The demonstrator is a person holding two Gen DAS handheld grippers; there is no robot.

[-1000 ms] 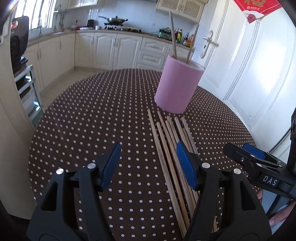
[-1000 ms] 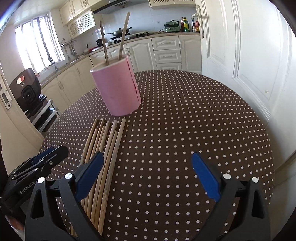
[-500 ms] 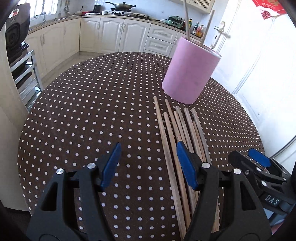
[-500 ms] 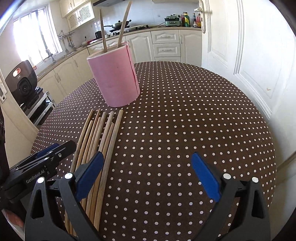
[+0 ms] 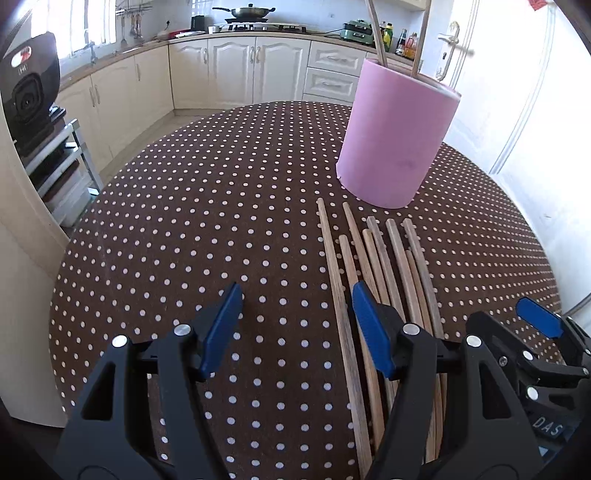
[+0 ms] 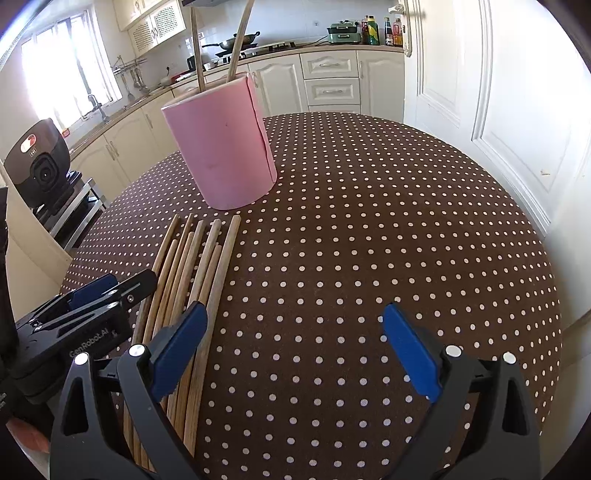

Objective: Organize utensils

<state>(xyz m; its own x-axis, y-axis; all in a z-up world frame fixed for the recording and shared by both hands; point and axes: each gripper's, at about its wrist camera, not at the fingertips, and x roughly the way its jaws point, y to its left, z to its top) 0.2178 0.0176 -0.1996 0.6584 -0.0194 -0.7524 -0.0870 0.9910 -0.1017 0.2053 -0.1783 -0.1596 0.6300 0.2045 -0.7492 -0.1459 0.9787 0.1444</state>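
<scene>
I've got both grippers low over the loose wooden chopsticks (image 5: 373,266): left gripper (image 5: 297,328) and right gripper (image 6: 295,347) both gape wide, holding nothing.

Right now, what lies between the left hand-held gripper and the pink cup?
In the left wrist view, only dotted tablecloth and chopsticks lie between the left hand-held gripper and the pink cup.

Chopsticks (image 5: 373,258): near ends hidden under gripper bodies, count unclear. 
Cup (image 6: 221,147): inside not visible; its 2 sticks (image 6: 240,37) cut by top edge. 
Counter bottles (image 6: 380,29): too small to ID.
</scene>
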